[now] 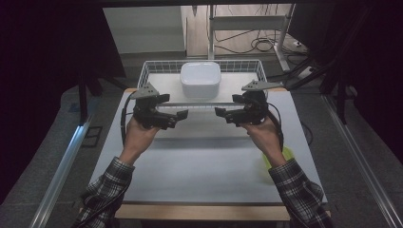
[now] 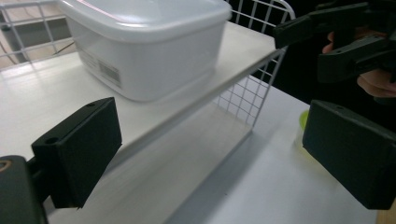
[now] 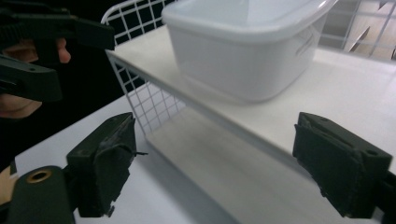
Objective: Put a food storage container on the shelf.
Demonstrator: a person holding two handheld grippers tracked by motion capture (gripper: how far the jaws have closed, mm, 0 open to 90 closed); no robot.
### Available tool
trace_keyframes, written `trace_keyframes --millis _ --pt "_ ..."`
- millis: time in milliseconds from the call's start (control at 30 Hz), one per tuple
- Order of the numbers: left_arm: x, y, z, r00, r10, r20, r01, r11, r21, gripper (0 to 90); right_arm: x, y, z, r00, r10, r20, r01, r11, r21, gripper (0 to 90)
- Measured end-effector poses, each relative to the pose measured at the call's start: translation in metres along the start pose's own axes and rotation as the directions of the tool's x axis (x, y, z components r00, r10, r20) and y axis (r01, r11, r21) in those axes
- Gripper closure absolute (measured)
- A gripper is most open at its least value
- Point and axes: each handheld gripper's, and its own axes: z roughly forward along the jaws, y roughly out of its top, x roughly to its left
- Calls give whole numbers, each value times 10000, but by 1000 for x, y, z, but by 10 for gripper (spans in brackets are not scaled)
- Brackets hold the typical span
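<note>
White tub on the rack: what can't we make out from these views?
- White tub: contents hidden by its opaque walls and lid in the high view.
- Tub label: print blurred and too small in the left gripper view.
- Tub top: cut off by the upper edge in the right gripper view.
- Yellow-green thing: mostly hidden by the person's right forearm in the high view; what it is cannot be told.
</note>
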Motion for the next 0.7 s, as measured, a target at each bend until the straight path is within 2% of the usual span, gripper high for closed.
trace_keyframes --millis 67,267,567,700 --pt "-5 -7 -2 9997 245 14 -245 9997 83 38 3 -6 -2 10000 -2 -63 2 10000 18 121" --pt "-18 -22 -6 9979 649 59 -651 9969 440 28 8 -23 -6 9995 -189 -240 192 9998 109 102" --pt "-34 -45 -15 9960 886 80 -889 9948 505 29 15 -48 -17 9983 -528 -244 534 9982 268 60" --pt "-39 -60 -22 9966 734 369 -746 9967 311 37 14 -61 -22 9987 -490 -168 496 9981 357 49"
